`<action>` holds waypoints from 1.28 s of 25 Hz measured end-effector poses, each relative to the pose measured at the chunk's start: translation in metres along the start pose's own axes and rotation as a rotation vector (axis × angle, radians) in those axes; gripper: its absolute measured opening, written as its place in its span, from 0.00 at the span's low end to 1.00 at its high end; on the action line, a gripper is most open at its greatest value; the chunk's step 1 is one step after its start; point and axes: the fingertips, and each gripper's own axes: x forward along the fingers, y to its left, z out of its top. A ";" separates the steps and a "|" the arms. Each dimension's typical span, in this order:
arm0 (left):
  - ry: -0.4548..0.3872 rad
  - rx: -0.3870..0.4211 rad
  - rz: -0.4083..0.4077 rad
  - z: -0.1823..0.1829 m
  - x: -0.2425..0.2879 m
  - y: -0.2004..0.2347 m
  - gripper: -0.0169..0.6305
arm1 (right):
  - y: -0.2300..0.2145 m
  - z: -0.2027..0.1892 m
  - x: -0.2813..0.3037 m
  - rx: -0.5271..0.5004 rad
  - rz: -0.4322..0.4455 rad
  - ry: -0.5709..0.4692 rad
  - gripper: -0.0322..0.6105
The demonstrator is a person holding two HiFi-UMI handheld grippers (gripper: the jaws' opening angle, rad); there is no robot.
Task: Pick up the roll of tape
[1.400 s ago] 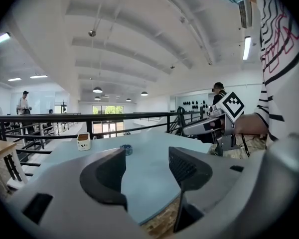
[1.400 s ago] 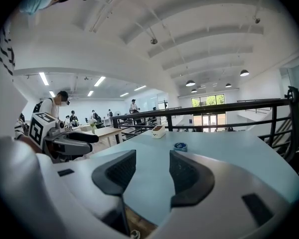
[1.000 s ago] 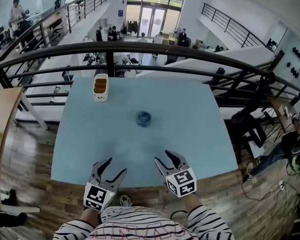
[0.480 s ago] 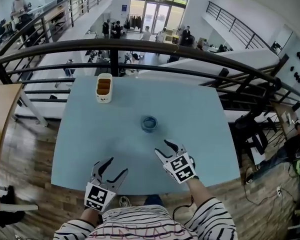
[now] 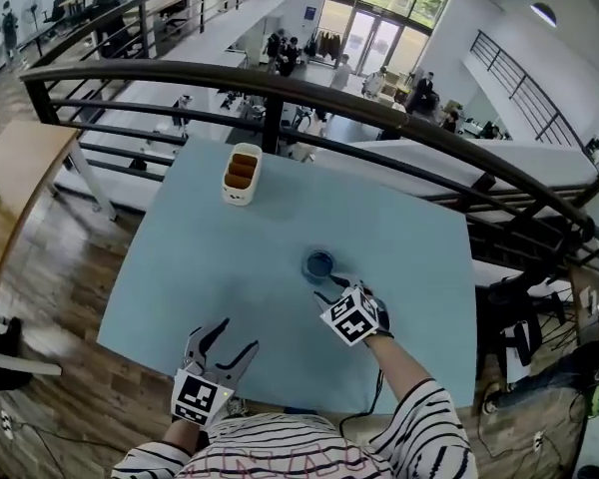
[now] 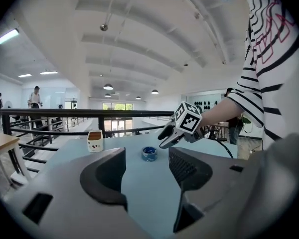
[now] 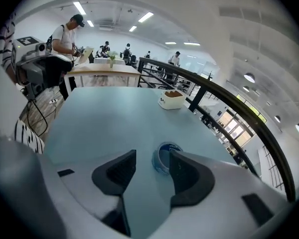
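Observation:
The roll of tape (image 5: 319,265), blue and lying flat, rests near the middle of the light blue table (image 5: 210,267). My right gripper (image 5: 331,286) hovers just short of it, jaws open and empty. In the right gripper view the tape (image 7: 164,158) shows just beyond the right gripper (image 7: 153,164), partly hidden behind the right-hand fingertip (image 7: 182,164). My left gripper (image 5: 225,339) stays open at the table's near edge, far from the roll. In the left gripper view the tape (image 6: 149,153) lies ahead of the left gripper (image 6: 146,164), with the right gripper (image 6: 164,137) above it.
A white cup-like holder (image 5: 241,174) with brown contents stands at the table's far left. A black railing (image 5: 280,88) runs behind the table, over an open drop to a lower floor. A wooden table (image 5: 15,168) stands to the left.
My right gripper has moved forward from the near edge to just short of the tape. The left gripper has stayed at the near edge. The head view has shifted.

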 end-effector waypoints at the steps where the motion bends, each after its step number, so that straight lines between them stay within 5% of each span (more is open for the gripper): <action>1: 0.005 -0.010 0.016 -0.002 0.002 0.001 0.41 | -0.003 -0.002 0.010 -0.013 0.010 0.011 0.37; 16: 0.103 -0.096 0.202 -0.028 -0.020 0.018 0.41 | -0.016 -0.009 0.116 -0.096 0.037 0.075 0.37; 25: 0.099 -0.098 0.213 -0.026 -0.021 0.018 0.41 | -0.020 -0.019 0.128 -0.132 0.025 0.162 0.36; 28: 0.105 -0.093 0.207 -0.025 -0.021 0.019 0.41 | -0.012 -0.022 0.128 -0.225 0.069 0.200 0.28; 32: 0.099 -0.088 0.191 -0.024 -0.018 0.019 0.41 | -0.010 -0.022 0.126 -0.213 0.110 0.215 0.25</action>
